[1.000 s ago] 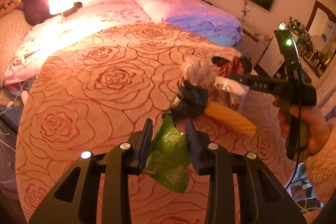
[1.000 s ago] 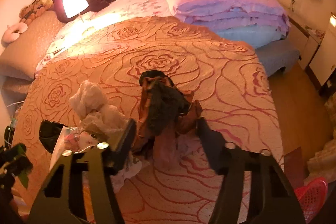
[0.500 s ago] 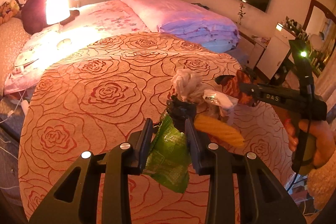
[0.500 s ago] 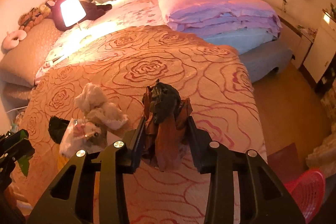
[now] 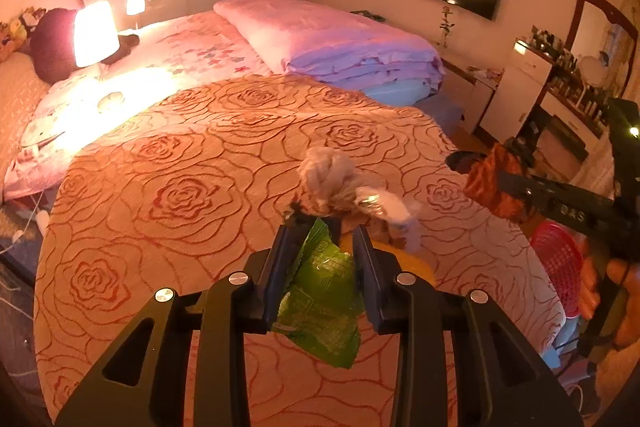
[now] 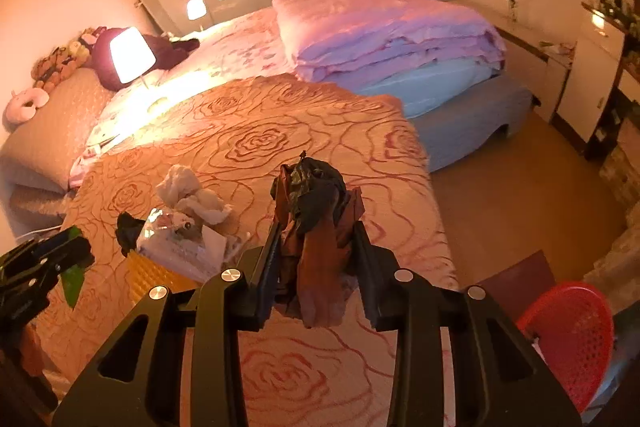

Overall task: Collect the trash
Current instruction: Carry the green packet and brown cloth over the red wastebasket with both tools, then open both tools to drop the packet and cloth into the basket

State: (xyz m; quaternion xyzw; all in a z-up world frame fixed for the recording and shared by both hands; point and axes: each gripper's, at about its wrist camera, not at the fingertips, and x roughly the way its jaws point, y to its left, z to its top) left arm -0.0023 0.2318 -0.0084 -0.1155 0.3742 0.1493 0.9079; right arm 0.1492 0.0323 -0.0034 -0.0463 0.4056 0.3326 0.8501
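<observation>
While both hands carry trash above the bed (image 6: pixel 248 143), the red basket (image 6: pixel 568 339) waits on the floor off the bed's right edge, well nearer the right gripper (image 6: pixel 316 239) than the left gripper (image 5: pixel 322 239). The right fingers pinch a brown wrapper (image 6: pixel 316 227), its long axis running along the fingers, so the drop probably lies down and to the right. The left fingers pinch a green packet (image 5: pixel 324 291). A pile of tissues (image 6: pixel 192 195) remains on the bed between the hands. Compared with a second ago, the right fingers have closed on the wrapper and lifted it clear of the cover.
</observation>
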